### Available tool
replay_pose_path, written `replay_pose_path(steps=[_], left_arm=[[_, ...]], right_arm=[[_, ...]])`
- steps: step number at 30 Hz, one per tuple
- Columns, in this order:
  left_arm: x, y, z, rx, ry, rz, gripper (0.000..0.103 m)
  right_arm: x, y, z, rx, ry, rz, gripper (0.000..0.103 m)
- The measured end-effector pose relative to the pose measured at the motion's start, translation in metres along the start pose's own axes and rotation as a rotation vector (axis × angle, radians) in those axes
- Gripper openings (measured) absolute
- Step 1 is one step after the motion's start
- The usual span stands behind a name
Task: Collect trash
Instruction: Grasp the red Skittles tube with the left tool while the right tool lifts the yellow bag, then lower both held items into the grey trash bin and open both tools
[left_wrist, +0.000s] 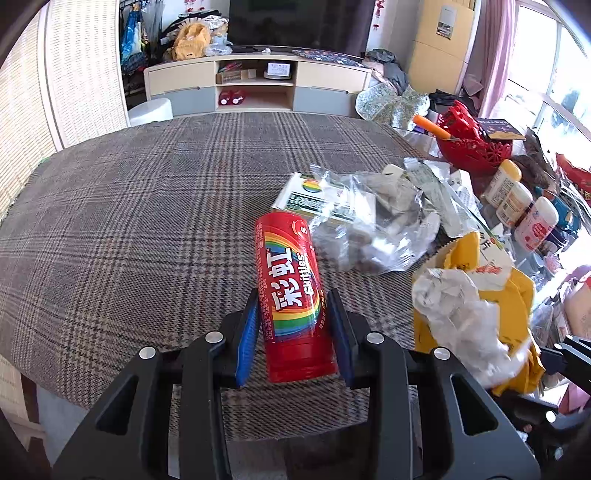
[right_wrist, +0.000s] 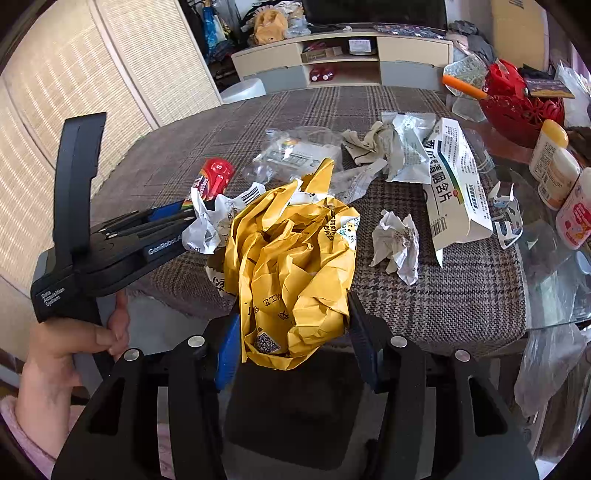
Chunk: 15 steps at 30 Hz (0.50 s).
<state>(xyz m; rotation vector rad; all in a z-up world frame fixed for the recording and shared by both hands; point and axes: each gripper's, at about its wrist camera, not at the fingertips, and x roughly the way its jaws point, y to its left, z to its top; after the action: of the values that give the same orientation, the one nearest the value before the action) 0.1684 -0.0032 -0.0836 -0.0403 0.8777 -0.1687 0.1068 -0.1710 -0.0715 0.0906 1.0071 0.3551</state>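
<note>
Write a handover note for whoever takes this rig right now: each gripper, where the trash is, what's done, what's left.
Left gripper: shut on the red Skittles tube, held over the plaid tablecloth.
Right gripper: shut on the crumpled yellow paper bag, white scraps caught in it.
Done: two pieces picked up; no bin in view.
Left on the cloth: clear plastic bag, white medicine box, crumpled white paper, grey wrappers.
</note>
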Motion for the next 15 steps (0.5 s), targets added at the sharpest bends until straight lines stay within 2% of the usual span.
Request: replay_pose_path(steps=[4, 8, 15], left_arm=[[-0.003, -0.011, -0.007, 0.045, 0.013, -0.016, 0.034], [-0.013, -0.015, -0.021, 0.053, 0.018, -0.023, 0.034], [-0.057, -0.020, -0.066, 0.028, 0.005, -0.073, 0.034]], right_arm=[[0.004, -0.008, 0.003, 0.042, 0.009, -0.001, 0.054], [0.003, -0.001, -0.006, 0.025, 0.012, -0.010, 0.054], [-0.016, 0.008, -0.053, 0.014, 0.018, 0.011, 0.054]])
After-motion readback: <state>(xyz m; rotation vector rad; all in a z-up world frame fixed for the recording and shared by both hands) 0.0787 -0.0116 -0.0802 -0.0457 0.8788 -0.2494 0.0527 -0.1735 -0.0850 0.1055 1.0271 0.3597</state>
